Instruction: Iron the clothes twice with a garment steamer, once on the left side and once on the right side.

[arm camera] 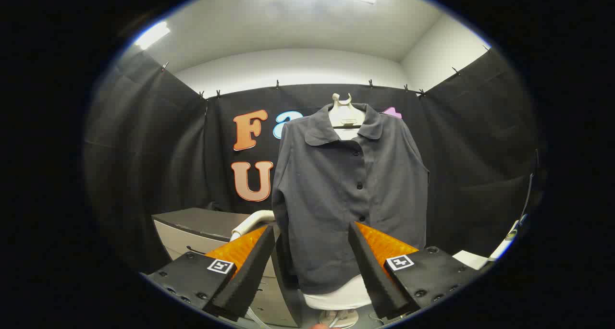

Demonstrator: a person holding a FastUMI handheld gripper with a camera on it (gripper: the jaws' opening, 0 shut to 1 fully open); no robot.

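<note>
Grey shirt (350, 199) hung buttoned beyond the claw (312, 261), spread and empty; best first to grip the steamer hose (250, 222) end squarely.

- No readable text, brand, number or label found on any item.
- Square black-and-white coded markers (220, 266) stand one on each of the two finger mounts; they carry a pattern, not lettering.
- Fingers (250, 266) set apart, gripping nothing.
</note>
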